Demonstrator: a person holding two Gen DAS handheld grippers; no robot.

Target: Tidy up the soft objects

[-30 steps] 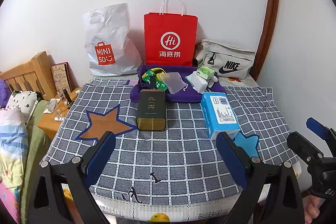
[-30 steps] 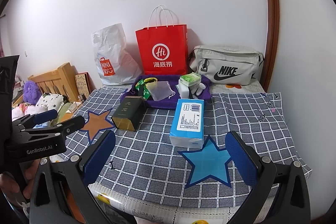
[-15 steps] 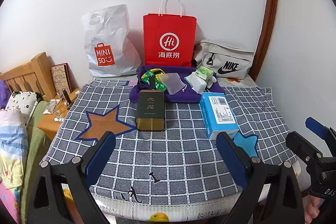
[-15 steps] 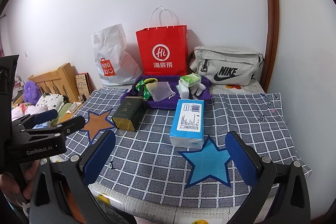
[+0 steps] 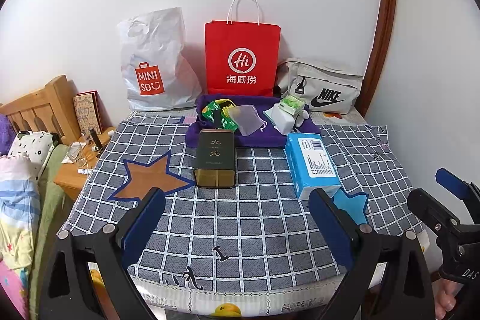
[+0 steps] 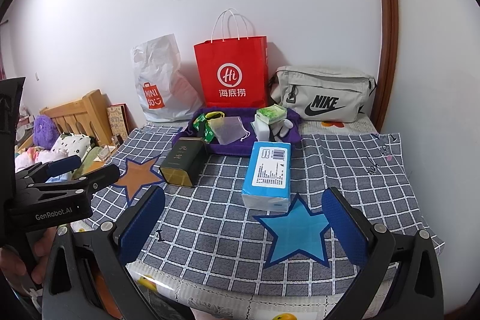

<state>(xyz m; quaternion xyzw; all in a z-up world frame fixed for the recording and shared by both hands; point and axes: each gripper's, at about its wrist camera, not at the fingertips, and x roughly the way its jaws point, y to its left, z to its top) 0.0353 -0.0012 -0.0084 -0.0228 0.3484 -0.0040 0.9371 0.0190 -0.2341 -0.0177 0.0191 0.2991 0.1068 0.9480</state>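
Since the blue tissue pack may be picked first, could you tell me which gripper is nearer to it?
Right. The right gripper faces the blue tissue pack almost head-on; the left gripper sits further left, opposite the dark tin.

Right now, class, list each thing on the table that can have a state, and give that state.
left gripper: open, empty
right gripper: open, empty
dark tea tin: lying flat, lid on
blue tissue pack: lying flat, sealed
red paper bag: upright
mesh drawstring pouch: drawn shut, on purple cloth
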